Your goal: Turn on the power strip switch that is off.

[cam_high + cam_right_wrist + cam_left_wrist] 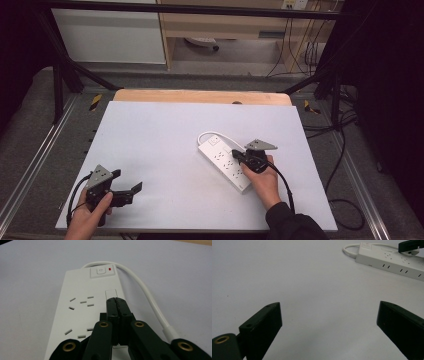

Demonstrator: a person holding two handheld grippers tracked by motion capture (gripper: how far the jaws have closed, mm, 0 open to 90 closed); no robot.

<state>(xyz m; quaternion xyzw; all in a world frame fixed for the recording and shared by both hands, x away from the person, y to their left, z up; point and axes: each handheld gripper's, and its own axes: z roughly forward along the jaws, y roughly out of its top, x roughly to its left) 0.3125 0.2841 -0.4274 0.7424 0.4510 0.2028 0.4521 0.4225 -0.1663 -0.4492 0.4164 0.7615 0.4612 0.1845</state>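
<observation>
A white power strip (223,161) lies right of the table's middle, with its switch (102,272) and red light at the far end. Its white cable (149,298) loops off from that end. My right gripper (236,154) is shut, and its joined jaw tips (115,300) sit right over the strip's top face, beside a set of sockets, with nothing between them. My left gripper (127,181) hovers low at the table's front left. Its jaws (329,315) stand wide open and empty, pointing across bare table toward the power strip (392,262).
The white table top (165,135) has a wooden strip (200,96) along its far edge. A black frame, cables and a cabinet stand on the floor beyond. My right gripper's tip (409,246) shows over the strip in the left gripper view.
</observation>
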